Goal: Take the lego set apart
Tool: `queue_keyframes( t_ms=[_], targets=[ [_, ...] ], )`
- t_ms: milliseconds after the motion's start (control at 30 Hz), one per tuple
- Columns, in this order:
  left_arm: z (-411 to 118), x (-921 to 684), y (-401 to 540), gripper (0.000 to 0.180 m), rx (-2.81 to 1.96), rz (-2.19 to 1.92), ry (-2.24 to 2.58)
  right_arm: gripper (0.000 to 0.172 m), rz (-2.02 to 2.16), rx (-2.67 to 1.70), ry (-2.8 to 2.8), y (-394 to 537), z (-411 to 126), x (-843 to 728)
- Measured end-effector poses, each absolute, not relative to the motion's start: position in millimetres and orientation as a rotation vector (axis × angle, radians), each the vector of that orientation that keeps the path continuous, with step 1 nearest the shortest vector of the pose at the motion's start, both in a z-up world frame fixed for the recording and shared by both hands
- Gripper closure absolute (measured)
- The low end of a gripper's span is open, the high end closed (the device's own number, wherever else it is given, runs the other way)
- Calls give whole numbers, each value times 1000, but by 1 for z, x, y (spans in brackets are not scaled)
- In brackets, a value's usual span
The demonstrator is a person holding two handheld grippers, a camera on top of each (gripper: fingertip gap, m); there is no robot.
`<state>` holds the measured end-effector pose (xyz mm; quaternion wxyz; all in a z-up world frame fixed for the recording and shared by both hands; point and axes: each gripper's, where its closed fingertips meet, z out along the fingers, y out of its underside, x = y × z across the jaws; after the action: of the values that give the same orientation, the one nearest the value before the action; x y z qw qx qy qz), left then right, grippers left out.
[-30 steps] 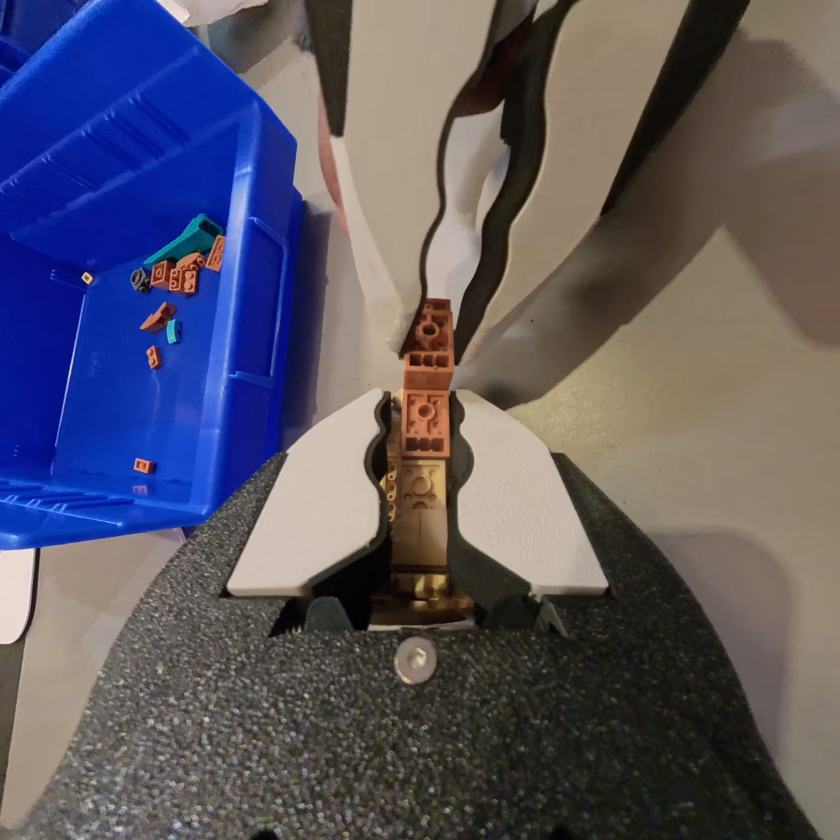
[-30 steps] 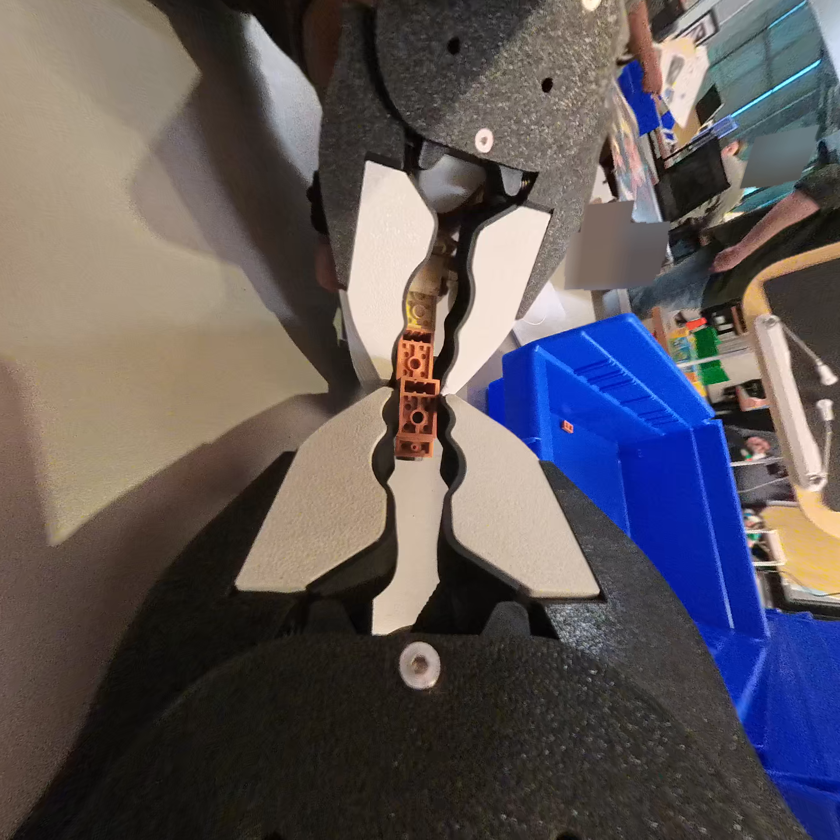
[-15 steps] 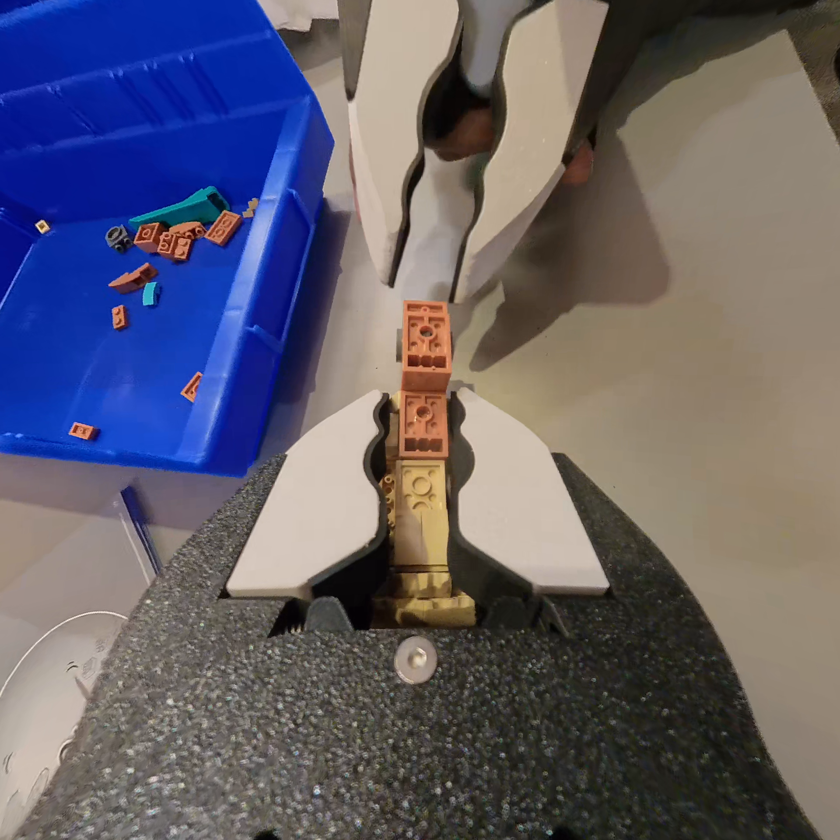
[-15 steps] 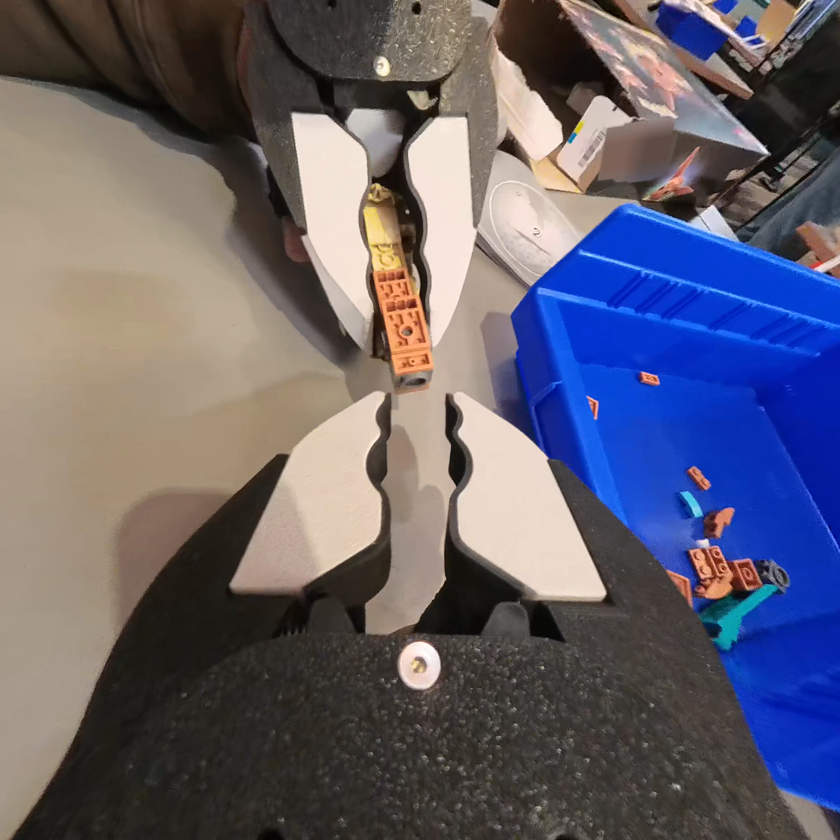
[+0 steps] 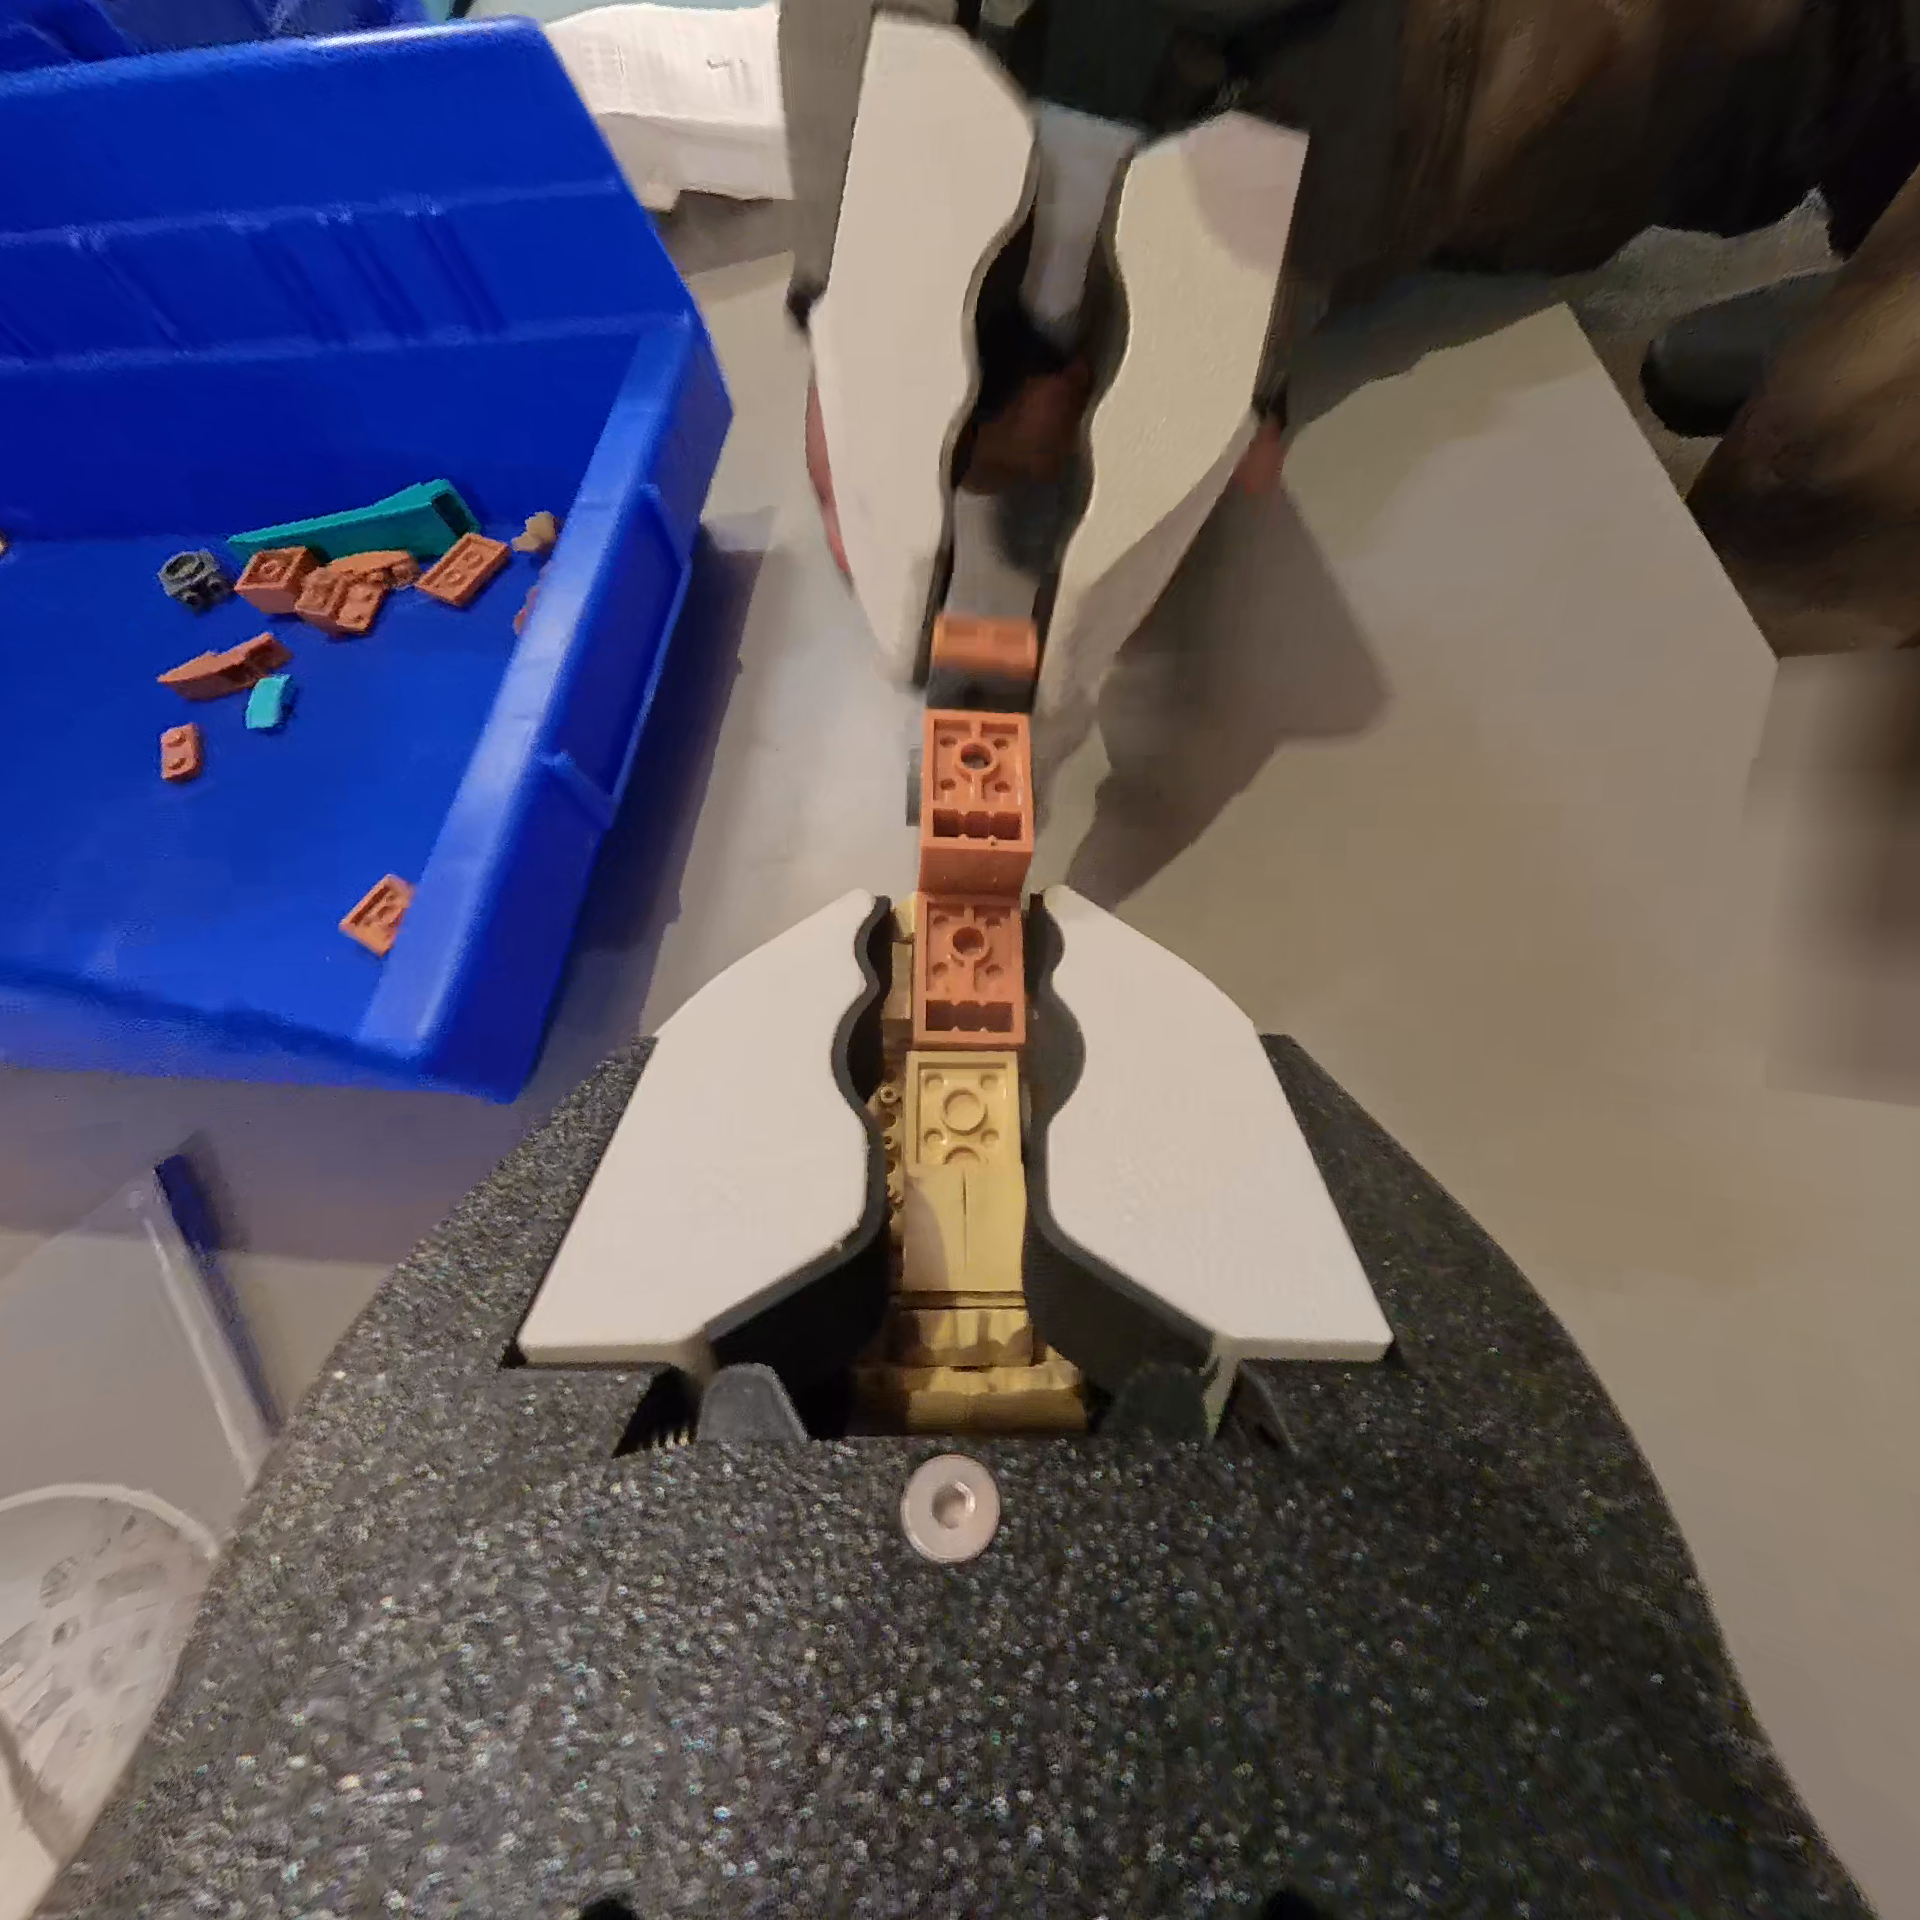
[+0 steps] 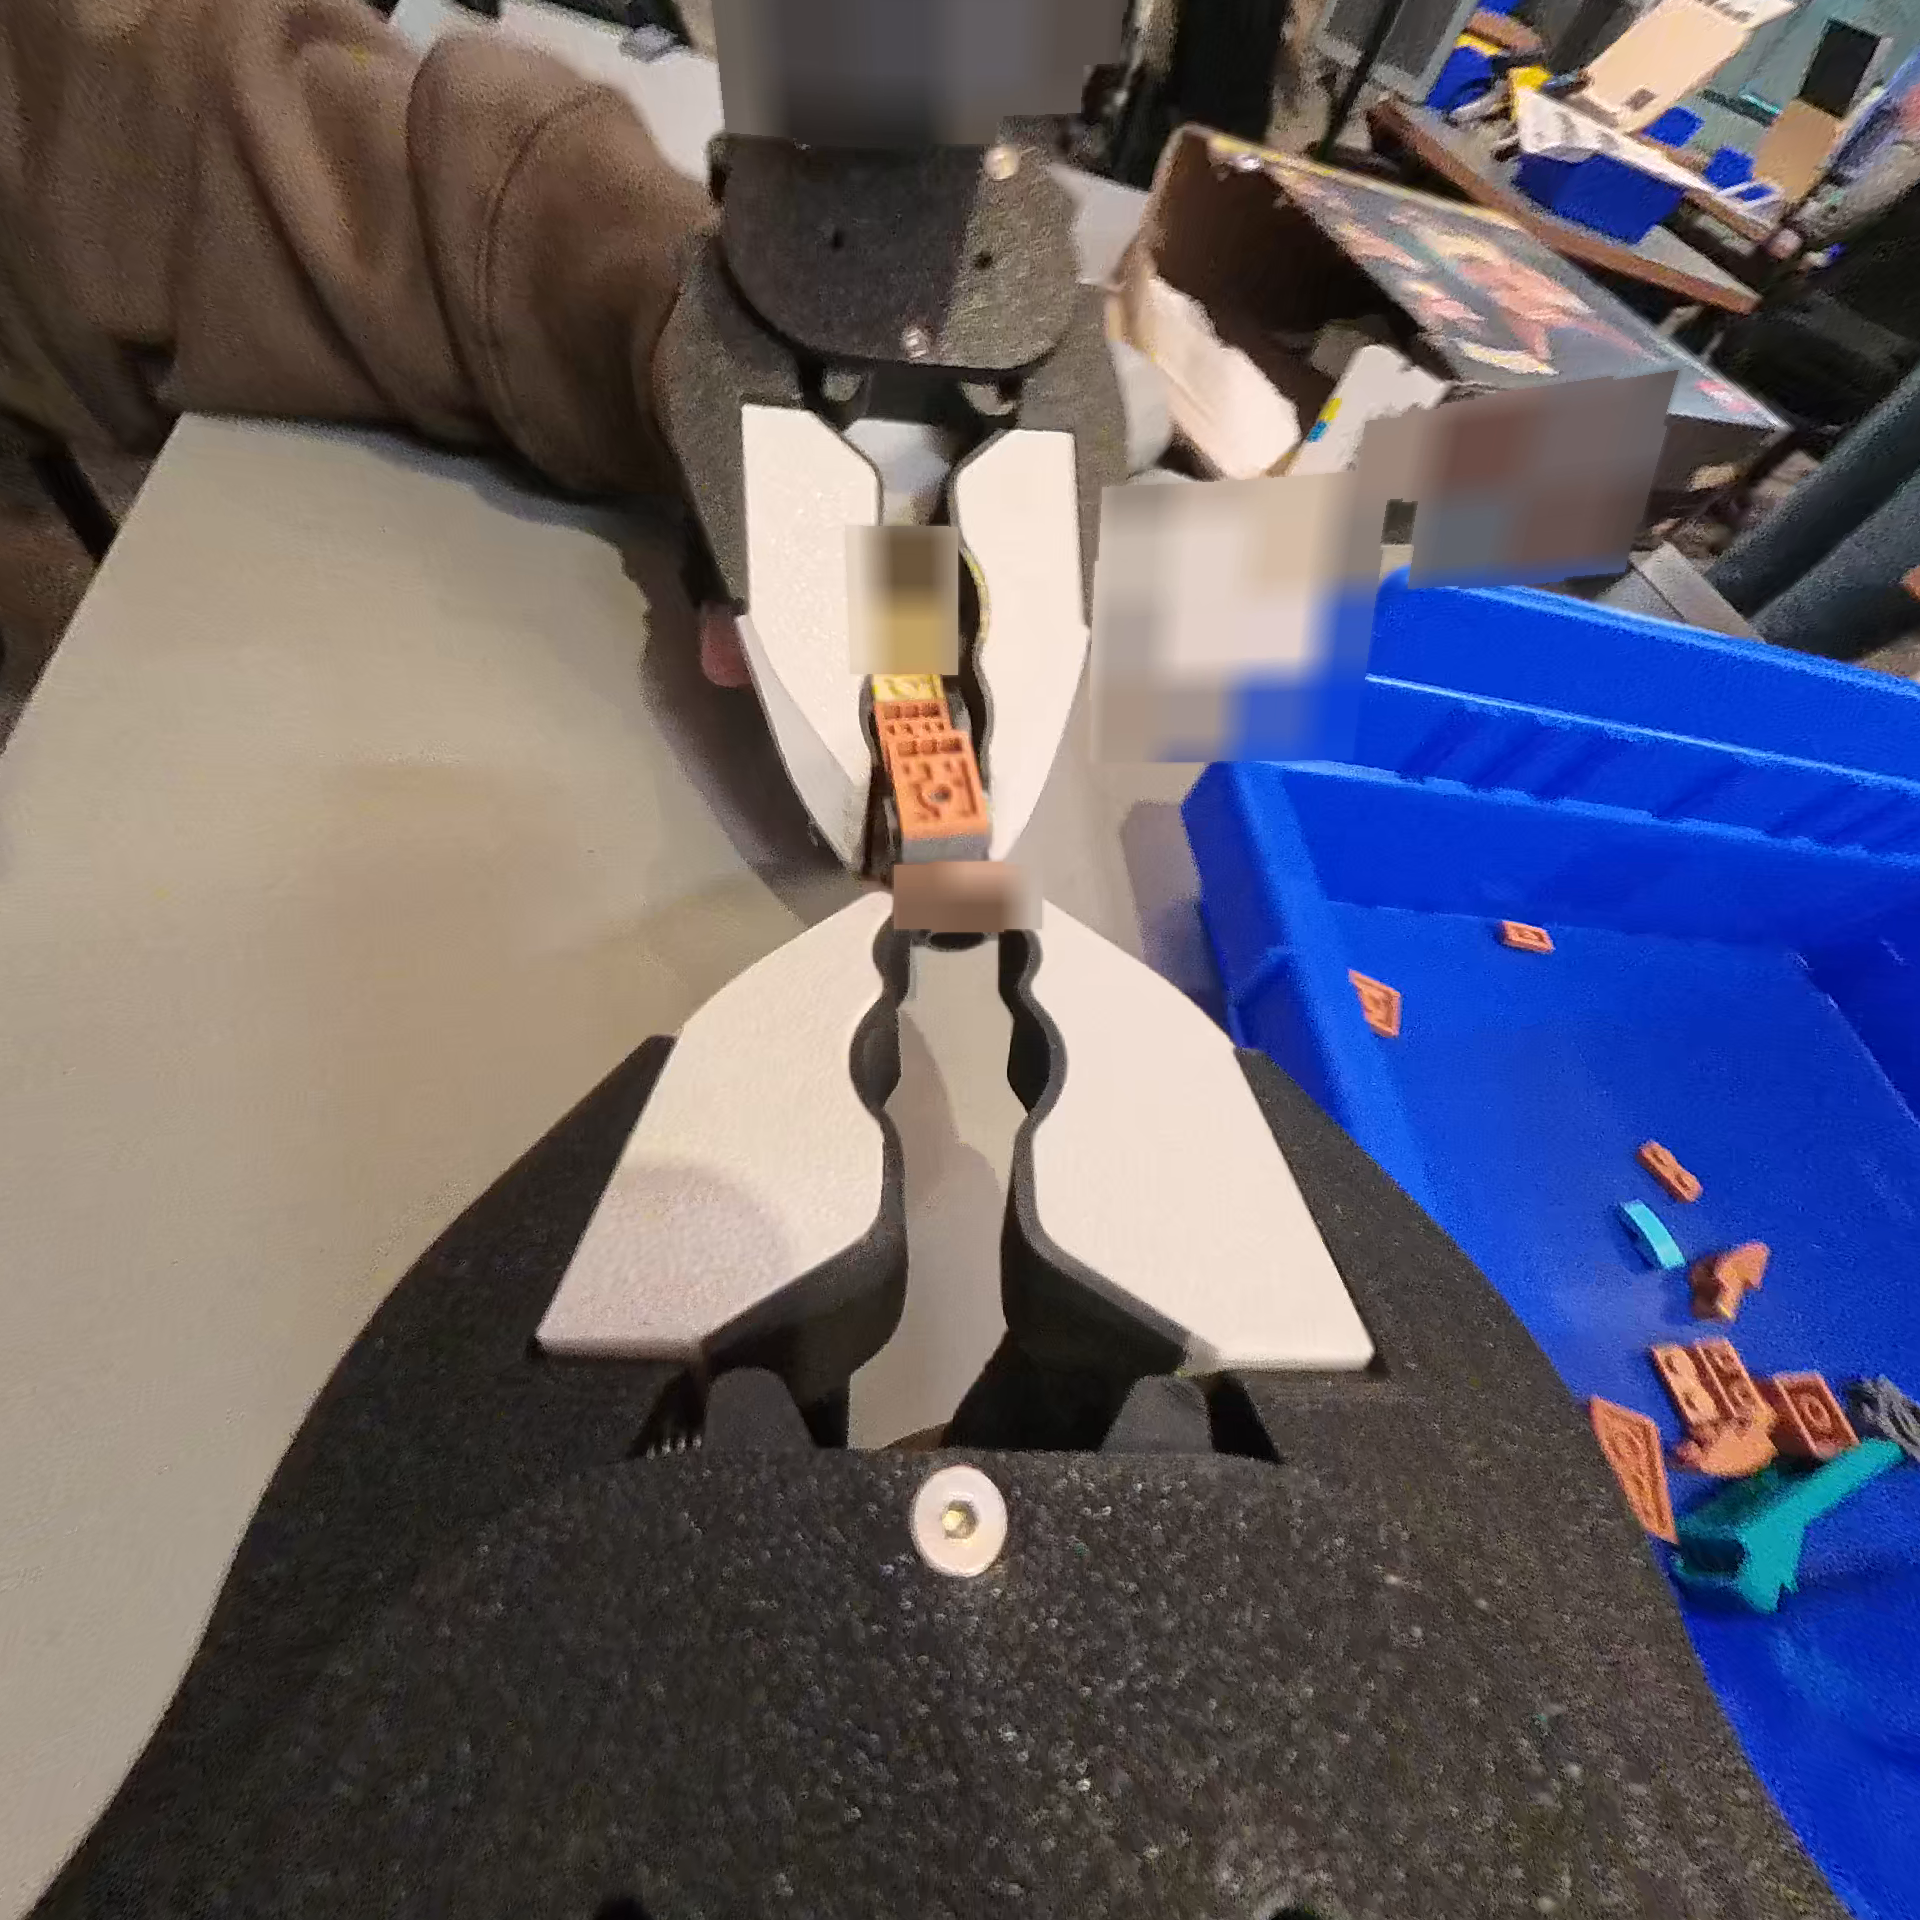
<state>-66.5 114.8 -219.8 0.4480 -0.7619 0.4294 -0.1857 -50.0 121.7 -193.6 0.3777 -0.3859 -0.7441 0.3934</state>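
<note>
My left gripper [image 5: 956, 899] is shut on a long stack of bricks [image 5: 971, 1039], tan at the back and orange-brown at the front. The stack sticks out past the fingertips above the grey table [image 5: 1455, 935]. My right gripper [image 5: 982, 665] faces it and is shut on a small orange-brown brick [image 5: 982, 646] at the stack's far end. A dark piece sits between that brick and the stack. In the right wrist view my right gripper [image 6: 956, 925] meets the left gripper [image 6: 930, 857] tip to tip. A mosaic patch hides its grasp there.
A blue bin [image 5: 623, 623] stands left of the grippers, also in the right wrist view [image 6: 1299, 831], with several loose orange-brown bricks [image 5: 332, 592] and a teal piece [image 5: 353, 525] inside. A brown sleeve [image 6: 312, 229] rests on the table's far edge. Cluttered boxes [image 6: 1247, 312] stand behind. Left and right tips are no more than a few centimetres apart.
A second ago my right gripper held the stack's end. It then opened and drew back, and has now come forward and closed on the end brick. My left gripper kept its hold.
</note>
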Motion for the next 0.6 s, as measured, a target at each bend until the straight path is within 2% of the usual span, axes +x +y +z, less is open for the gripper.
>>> queue_keyframes(
  t_ms=[167,333,500,600],
  targets=[
    [-218,-87,117,156,-1904,-512,970,155,1194,-1100,-1750,158,-172,-36],
    [-218,-73,114,154,-1935,-611,958,155,1300,-1101,-1750,146,-169,-36],
    [-219,-70,115,153,-1949,-562,964,155,1117,-1031,-1794,142,-182,-42],
    [-219,-72,115,145,-1974,-568,948,155,878,-938,-1795,149,-190,-47]
  ],
)
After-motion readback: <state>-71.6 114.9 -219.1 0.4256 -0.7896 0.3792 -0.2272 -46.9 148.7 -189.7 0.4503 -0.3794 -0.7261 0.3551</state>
